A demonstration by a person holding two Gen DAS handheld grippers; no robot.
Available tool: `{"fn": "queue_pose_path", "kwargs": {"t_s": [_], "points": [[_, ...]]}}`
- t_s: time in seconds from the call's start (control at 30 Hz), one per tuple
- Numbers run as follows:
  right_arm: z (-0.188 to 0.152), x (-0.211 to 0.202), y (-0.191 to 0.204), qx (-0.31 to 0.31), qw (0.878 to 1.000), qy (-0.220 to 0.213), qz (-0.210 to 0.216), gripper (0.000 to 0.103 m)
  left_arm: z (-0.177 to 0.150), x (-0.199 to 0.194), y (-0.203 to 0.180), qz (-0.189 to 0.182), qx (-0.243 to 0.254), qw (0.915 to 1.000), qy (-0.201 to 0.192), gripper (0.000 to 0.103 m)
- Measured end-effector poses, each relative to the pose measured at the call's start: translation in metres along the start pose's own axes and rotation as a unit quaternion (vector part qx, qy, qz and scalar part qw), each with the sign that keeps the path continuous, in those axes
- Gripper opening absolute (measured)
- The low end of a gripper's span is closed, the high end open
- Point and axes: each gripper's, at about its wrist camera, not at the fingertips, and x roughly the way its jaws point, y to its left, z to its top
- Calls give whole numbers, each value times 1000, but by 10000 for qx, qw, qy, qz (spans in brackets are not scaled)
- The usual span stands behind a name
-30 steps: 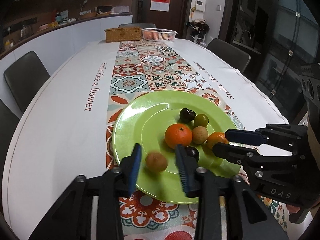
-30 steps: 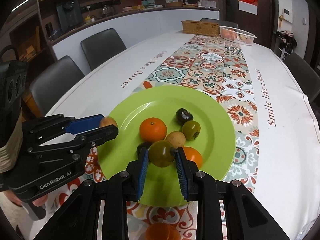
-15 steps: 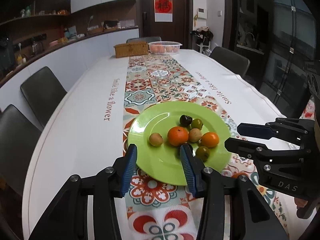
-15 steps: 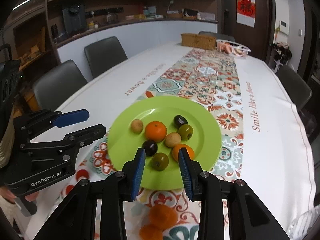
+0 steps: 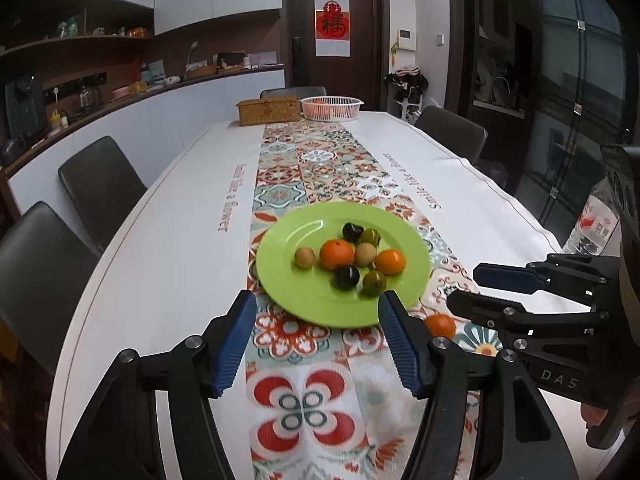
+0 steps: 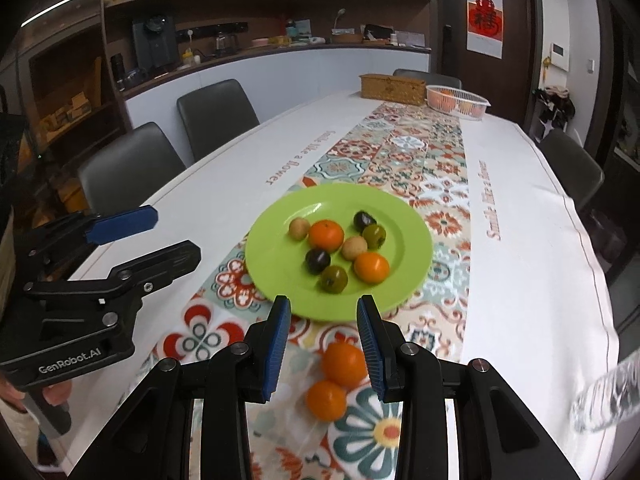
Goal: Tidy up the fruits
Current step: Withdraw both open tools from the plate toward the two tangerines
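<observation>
A green plate (image 5: pixel 304 300) (image 6: pixel 280 276) on the patterned runner holds several fruits: two oranges (image 6: pixel 326 234), dark plums (image 6: pixel 318 261), green fruits (image 6: pixel 334 279) and tan ones (image 6: pixel 299 228). Two more oranges (image 6: pixel 344 364) lie loose on the runner in front of the plate; the left wrist view shows one of them (image 5: pixel 440 326). My left gripper (image 5: pixel 316 320) hovers short of the plate's near rim, its jaws opening with nothing between them. My right gripper (image 6: pixel 323 314) hangs above the loose oranges, its jaws apart and holding nothing.
A wicker box (image 5: pixel 268 110) and a white basket of oranges (image 5: pixel 332 108) stand at the table's far end. Dark chairs (image 6: pixel 216 116) line both sides. A clear plastic bottle (image 6: pixel 608 396) is at the near right edge.
Both grippers have drawn back and upward from the plate. The left let go of the tan fruit and the right let go of the green fruit, both now on the plate. The left jaws widened.
</observation>
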Motion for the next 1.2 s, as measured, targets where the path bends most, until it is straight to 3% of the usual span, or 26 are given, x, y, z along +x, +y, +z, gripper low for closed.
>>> {"fn": "queue_pose_path", "kwargs": {"t_s": [0.1, 0.33, 0.77, 1.2], "points": [[-10, -2, 0, 106, 9999, 71, 35, 42, -9, -4, -3, 3, -12, 10000, 58, 68], [-33, 3, -3, 324, 9989, 328, 85, 42, -27, -2, -9, 27, -87, 9997, 226, 79], [-55, 33, -9, 439, 9953, 857, 51, 42, -55, 20, -20, 46, 43, 9981, 618, 79], [-61, 56, -10, 439, 9933, 1070, 42, 42, -62, 37, -21, 54, 76, 9963, 858, 79]]}}
